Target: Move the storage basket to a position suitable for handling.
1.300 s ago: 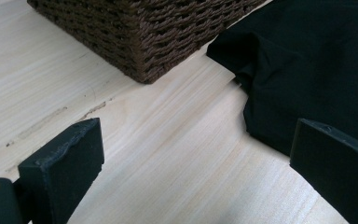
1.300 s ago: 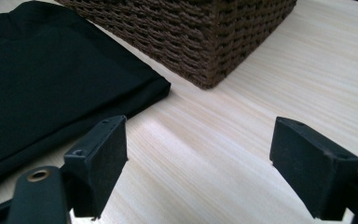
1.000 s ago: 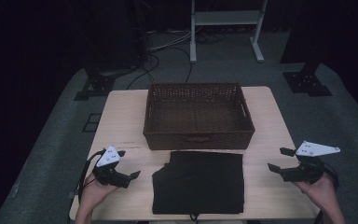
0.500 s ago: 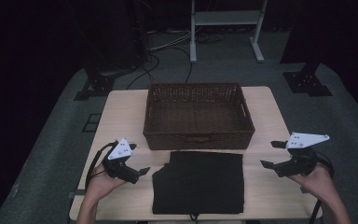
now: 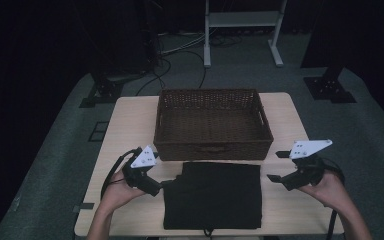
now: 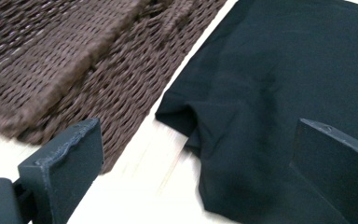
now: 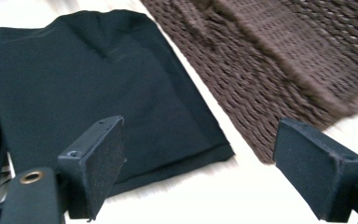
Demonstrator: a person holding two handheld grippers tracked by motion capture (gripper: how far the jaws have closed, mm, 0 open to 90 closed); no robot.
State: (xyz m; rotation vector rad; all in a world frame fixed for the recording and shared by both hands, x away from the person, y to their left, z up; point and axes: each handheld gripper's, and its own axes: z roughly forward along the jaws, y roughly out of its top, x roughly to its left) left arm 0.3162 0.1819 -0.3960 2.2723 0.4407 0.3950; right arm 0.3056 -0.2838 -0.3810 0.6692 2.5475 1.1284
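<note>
**Two open grippers flank a folded black garment**

Two grippers are held low over the near half of the table (image 5: 130,115), one on each side of a folded black garment (image 5: 212,195). The garment lies flat at the near middle, its far edge just beside the near wall of a brown wicker basket (image 5: 212,150), which is seen to hold nothing. The left gripper (image 5: 161,187) is poised at the garment's left edge, close to its far left corner, with its jaws spread wide; in the left gripper view one jaw stands over the cloth and the other over bare wood near the basket. The right gripper (image 5: 276,166) is held a little apart from the right edge, jaws likewise spread and nothing between them.

A lift into the basket is judged to be the work in hand. Several risks are foreseen. If only the top layer is pinched, the fold may be opened and the garment left hanging loose. If the two sides are raised unevenly, the cloth may sag or slip from one grip. The basket wall stands close to the far edge, so a jaw could be caught on the weave, or the basket pushed away, should the approach be made too far forward.
</note>
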